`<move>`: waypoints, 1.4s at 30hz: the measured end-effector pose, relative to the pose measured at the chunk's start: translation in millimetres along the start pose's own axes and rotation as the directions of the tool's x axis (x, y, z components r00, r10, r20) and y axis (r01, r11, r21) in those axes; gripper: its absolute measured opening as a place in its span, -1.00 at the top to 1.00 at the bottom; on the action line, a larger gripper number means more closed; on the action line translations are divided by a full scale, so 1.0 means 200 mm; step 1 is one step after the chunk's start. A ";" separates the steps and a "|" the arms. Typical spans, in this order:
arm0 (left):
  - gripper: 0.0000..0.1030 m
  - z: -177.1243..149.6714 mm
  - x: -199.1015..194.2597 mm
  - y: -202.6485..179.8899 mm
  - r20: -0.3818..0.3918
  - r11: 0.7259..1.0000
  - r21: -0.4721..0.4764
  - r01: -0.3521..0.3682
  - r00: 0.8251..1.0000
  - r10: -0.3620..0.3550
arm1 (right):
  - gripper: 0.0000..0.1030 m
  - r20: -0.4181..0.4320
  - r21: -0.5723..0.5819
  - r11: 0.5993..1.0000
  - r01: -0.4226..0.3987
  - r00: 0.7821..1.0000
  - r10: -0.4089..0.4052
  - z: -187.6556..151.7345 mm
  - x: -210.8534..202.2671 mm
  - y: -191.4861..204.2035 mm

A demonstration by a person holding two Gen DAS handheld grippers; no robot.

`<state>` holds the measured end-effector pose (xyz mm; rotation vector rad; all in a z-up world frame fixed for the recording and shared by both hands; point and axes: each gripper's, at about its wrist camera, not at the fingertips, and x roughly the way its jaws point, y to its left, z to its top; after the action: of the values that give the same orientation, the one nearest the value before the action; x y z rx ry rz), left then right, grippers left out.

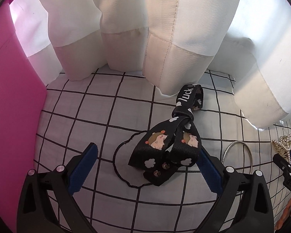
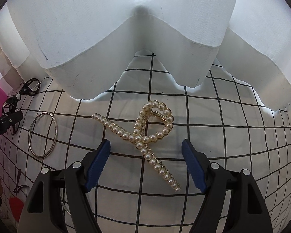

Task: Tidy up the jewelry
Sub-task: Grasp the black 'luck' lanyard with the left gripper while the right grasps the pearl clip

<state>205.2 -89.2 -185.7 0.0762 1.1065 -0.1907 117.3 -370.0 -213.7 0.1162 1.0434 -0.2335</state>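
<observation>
The left gripper (image 1: 148, 166) is spread wide, with nothing between its blue pads (image 1: 81, 169). It hangs low over a black strap (image 1: 169, 147) printed with little hedgehogs and white clouds (the word "luck" shows on its far end). The strap is knotted in the middle and lies on the checked cloth (image 1: 83, 112), its snap-button end between the two fingers; the right pad is just beside its edge, and I cannot tell if they touch. A thin black elastic loop (image 1: 118, 155) lies partly under the strap. To the right of it rests a silver bangle (image 1: 236, 151), and further right a pearl hair claw (image 1: 283, 145) near the other gripper's tip. A pink box (image 1: 11, 116) stands at the left, and a white curtain (image 1: 145, 29) hangs behind.

The right gripper (image 2: 145, 161) is released too, holding nothing. The pearl hair claw (image 2: 143, 137) lies on its side on the checked cloth (image 2: 232, 136), with one long arm reaching down between the open fingers, not touching either pad (image 2: 98, 163). The silver bangle (image 2: 43, 135) lies well to the left, flat on the cloth.
</observation>
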 end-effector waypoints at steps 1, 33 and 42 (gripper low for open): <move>-0.88 0.01 0.02 0.00 -0.001 1.000 0.001 -0.004 1.000 0.004 | -0.44 0.004 -0.007 1.000 0.007 1.000 -0.007 0.00 0.01 0.01; 0.93 0.14 0.14 -0.32 0.096 0.985 0.171 -0.007 0.995 -0.010 | -0.04 0.078 -0.001 1.000 0.006 0.997 -0.006 -0.04 -0.01 0.11; 0.94 0.12 0.02 -0.37 0.153 0.986 0.164 -0.002 0.988 -0.024 | -0.04 0.089 0.033 0.999 -0.014 0.996 0.011 -0.13 -0.08 0.08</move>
<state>213.9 -166.9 -175.4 0.1991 0.9358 -0.2926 91.8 -347.8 -213.9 0.1416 0.9507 -0.2424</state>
